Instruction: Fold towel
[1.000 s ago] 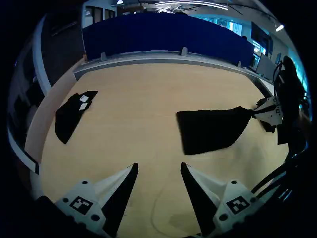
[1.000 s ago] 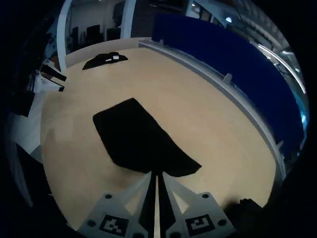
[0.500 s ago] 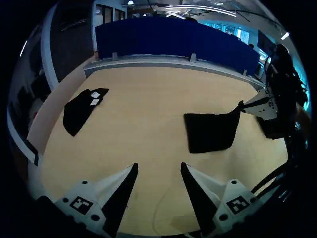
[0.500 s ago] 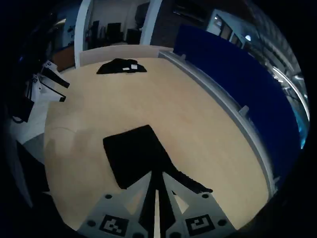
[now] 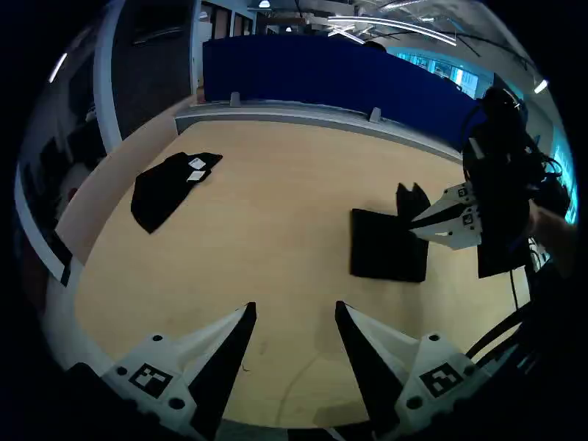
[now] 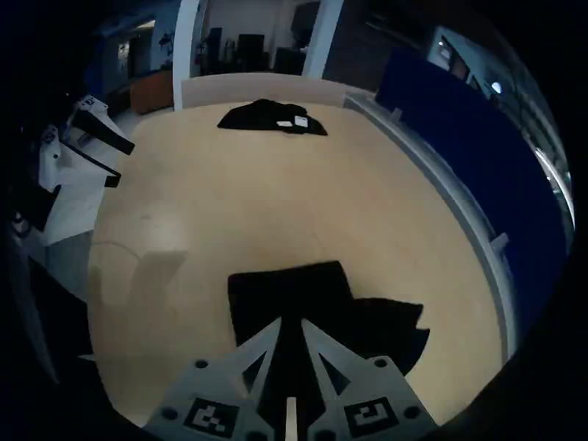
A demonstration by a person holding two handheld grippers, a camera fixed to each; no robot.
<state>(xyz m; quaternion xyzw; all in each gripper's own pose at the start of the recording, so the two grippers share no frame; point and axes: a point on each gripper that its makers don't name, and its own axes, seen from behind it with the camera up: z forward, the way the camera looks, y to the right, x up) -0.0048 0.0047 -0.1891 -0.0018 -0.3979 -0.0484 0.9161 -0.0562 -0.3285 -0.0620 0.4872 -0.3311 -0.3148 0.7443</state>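
A black towel [image 5: 382, 250] lies on the light wooden table [image 5: 279, 191], doubled over into a short rectangle with one corner sticking out at the far side. In the right gripper view the towel [image 6: 323, 294] lies just ahead of my right gripper [image 6: 290, 321], which is low over it and shut on its edge. From the left gripper view, the right gripper [image 5: 411, 224] rests on the towel's right side. My left gripper [image 5: 294, 305] hovers open over bare table, well short of the towel. It also appears at the table's edge as the left gripper [image 6: 125, 167].
A second black cloth [image 5: 165, 192] with white tags lies at the far left of the table, seen again as the cloth [image 6: 272, 117]. A blue partition [image 5: 331, 73] runs along the table's far edge. A person's dark sleeve [image 5: 507, 184] is behind the right gripper.
The right gripper has carried the towel's edge up and over, then down onto the rest of it. The spread towel is now a shorter folded rectangle. The left gripper stayed open.
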